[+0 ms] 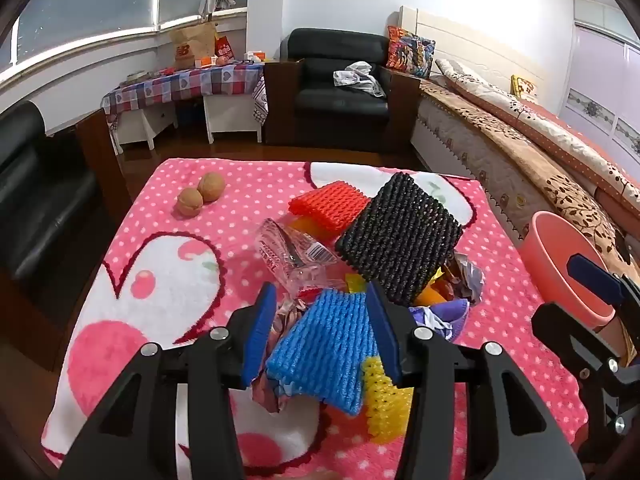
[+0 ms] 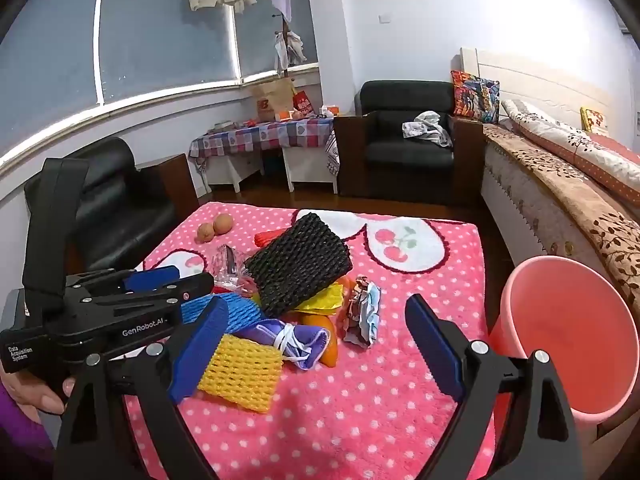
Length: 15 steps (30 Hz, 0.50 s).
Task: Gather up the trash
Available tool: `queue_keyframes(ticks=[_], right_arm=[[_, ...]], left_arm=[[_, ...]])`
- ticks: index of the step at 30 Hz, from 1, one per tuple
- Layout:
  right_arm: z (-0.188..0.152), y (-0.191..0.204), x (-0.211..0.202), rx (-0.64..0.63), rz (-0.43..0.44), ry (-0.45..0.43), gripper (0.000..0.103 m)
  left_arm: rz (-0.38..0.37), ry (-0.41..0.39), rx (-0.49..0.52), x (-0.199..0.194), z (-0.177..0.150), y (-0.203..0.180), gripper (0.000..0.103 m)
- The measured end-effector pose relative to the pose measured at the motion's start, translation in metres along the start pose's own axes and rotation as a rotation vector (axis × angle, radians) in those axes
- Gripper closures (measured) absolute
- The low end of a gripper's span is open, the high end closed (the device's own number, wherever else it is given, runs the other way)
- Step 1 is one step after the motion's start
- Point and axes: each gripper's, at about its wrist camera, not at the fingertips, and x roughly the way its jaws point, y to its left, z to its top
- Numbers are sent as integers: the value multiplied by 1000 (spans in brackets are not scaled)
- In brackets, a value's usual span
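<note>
A heap of trash is spread across the middle of the tabletop (image 1: 132, 280), which is covered by a fluffy pink polka-dot blanket. A ribbed blue foam net (image 1: 324, 356) lies between the left claw (image 1: 322, 332), whose jaws are seen spread beside it, not pressing. On the heap a black foam mesh sleeve (image 1: 400, 240) is propped, tilted. The right claw (image 2: 320, 344) is held wide and empty above a flat yellow foam net (image 2: 240, 376). A smooth round pink bin (image 2: 568, 336) stands at the right edge.

Two walnuts (image 1: 201, 194) side by side, touching, on pink polka-dot blanket (image 1: 132, 248). Behind: black armchair (image 1: 340, 88) with crumpled cloth (image 1: 360, 78) on seat, checkered side table (image 1: 184, 84), bed (image 1: 520, 136) right.
</note>
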Motion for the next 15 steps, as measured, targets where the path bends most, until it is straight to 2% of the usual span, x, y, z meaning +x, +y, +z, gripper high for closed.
queue_keyframes(ticks=[12,15], right_arm=[[-1,2,-6,-19,21,12,14],[-4,0,-8,-13,-2,6,14]], left_arm=[[0,-1,2,0,0,0,56],[1,-1,3,1,0,0,56]])
